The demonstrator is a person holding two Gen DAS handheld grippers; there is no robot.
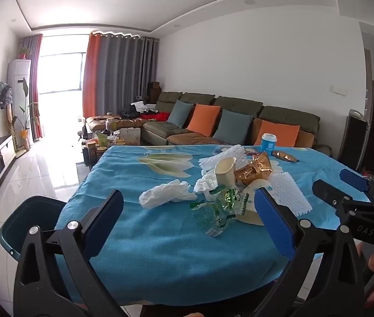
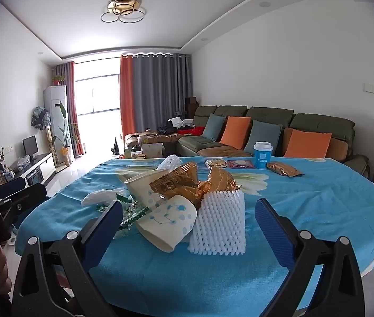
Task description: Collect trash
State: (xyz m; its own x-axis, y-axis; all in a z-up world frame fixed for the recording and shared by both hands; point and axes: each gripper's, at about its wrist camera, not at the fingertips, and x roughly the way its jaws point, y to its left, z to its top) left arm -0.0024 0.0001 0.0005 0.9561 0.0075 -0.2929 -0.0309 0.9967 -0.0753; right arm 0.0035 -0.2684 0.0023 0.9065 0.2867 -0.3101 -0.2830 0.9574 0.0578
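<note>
Since both jaws gape w/ nothing held, left hand-held gripper (image 1: 189,211) should close on the green wrapper (image 1: 217,212) just ahead; right hand-held gripper (image 2: 189,222) takes the foam net (image 2: 220,220). Trash sits mid-bench (image 1: 147,251); bin (image 1: 28,219) at left.

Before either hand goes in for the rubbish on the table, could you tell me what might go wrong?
1. The paper cup lies tipped against the foam net and gold wrappers; grabbing one will likely drag the others.
2. The bin sits beside and below the table edge, so light pieces such as the tissue could miss it.
3. The upright blue cup behind the pile may not be trash.
</note>
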